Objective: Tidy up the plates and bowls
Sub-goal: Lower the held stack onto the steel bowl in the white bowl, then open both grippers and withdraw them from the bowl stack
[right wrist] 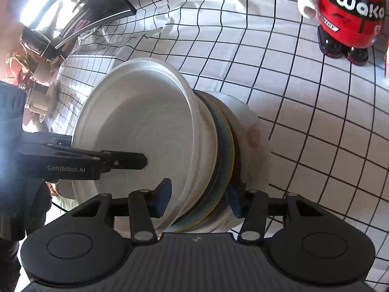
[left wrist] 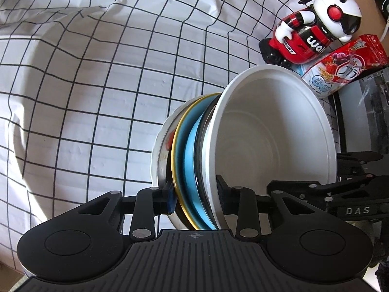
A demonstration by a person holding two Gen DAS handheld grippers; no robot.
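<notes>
A stack of dishes is held on edge between both grippers: a large white bowl [left wrist: 272,131] on top, then a black-rimmed dish, a blue plate [left wrist: 192,146] with a yellow rim and a white plate [left wrist: 158,150] underneath. My left gripper [left wrist: 195,196] is shut on the stack's rim, one finger inside the bowl, one under the bottom plate. My right gripper [right wrist: 198,200] is shut on the opposite rim of the same stack; the bowl [right wrist: 145,126] faces left there. The left gripper's finger [right wrist: 121,161] shows inside the bowl.
A white tablecloth with a black grid [left wrist: 85,85] lies under everything. A red, white and black toy robot [left wrist: 313,29] and a red snack bag [left wrist: 345,63] stand at the far right. A shiny metal object [right wrist: 73,7] is at the upper left in the right wrist view.
</notes>
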